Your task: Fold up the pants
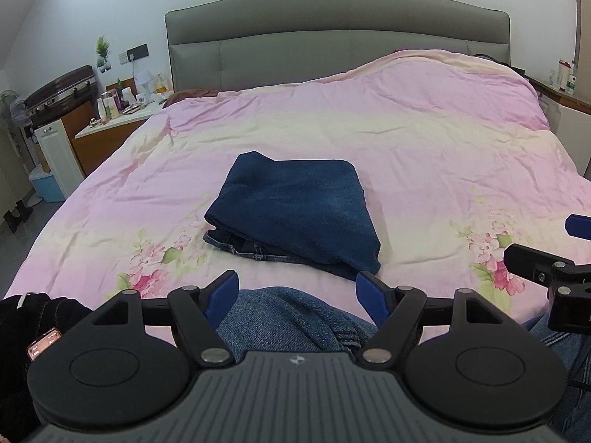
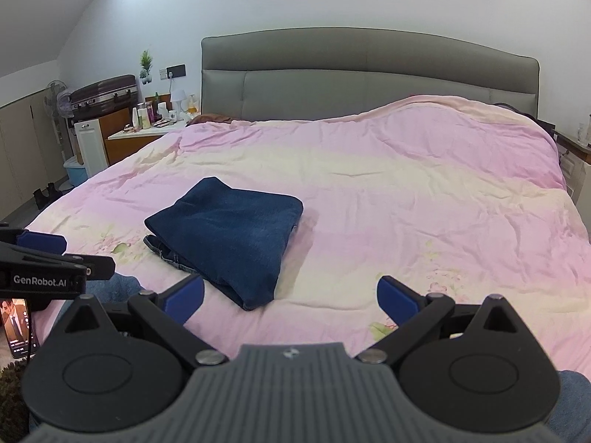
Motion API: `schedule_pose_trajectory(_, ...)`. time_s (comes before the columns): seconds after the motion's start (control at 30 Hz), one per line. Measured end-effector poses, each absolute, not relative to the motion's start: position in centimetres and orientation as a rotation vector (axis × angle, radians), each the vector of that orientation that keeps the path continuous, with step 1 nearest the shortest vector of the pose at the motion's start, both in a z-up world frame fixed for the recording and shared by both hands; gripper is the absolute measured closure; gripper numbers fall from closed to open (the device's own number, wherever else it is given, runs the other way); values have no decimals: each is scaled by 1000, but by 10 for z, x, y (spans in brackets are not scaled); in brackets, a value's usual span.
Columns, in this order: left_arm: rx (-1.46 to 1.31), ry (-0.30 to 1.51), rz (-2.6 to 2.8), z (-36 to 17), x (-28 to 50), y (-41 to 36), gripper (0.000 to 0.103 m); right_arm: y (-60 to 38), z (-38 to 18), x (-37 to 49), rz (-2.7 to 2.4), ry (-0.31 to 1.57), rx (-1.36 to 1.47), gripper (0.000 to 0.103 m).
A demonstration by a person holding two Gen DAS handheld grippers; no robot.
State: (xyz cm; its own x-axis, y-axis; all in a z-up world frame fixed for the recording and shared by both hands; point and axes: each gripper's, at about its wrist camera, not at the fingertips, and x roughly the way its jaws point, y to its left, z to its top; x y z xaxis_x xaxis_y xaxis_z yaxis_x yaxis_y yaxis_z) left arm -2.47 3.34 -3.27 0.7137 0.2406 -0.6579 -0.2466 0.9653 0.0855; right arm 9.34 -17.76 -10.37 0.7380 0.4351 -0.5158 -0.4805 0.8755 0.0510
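Room: I'm at the foot of a bed [image 1: 424, 140] under a pink floral quilt, grey headboard [image 1: 336, 33] at twelve o'clock, a cluttered nightstand [image 1: 122, 118] off at ten o'clock.
Pants: the dark denim pants [image 1: 295, 203] lie in a compact folded bundle mid-quilt, straight ahead at twelve o'clock of my left view, at about eleven o'clock of my right view.
Bundle: smooth top layer, fold edges rounded; a hem and seam peek out from under the near left corner at about seven o'clock of the stack.
Left gripper: my left gripper [image 1: 295, 291] stands wide open, blue pads spread, nothing between them, short of the bundle's near edge and not touching it.
Right gripper: my right gripper [image 2: 291, 295] is spread wide too and holds nothing, only bare quilt between the pads, with the bundle's near corner just beside my left pad.
Lap: blue denim close under my left tool looks like my own knee, not the task's cloth.
Stage: I judge the folding done, or one tidy-up away.
Doing it well: if I touch it again, I go for that stray hem, low and flat, tucking it under without lifting the top layer.
Risk: grabbing the thick edge high could drag the whole stack and open the folds.
Otherwise: I keep both tools clear and leave the bundle square.
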Motion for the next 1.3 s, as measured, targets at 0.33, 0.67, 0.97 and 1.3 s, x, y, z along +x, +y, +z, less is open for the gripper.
schedule_pose_trajectory(0.33,-6,727,257,-30,-25,32,18,-179,-101,87,496,527,-79,7)
schedule_pose_trajectory(0.67,-7,722,252,-29,-26,32,18,-183,-98,84,489,513,-74,7)
schedule_pose_trajectory(0.97,-7,715,254,-26,-27,30,18,-184,-97,84,487,509,-72,7)
schedule_pose_trajectory(1.3,-5,711,251,-25,-28,28,18,-187,-96,84,487,508,-70,7)
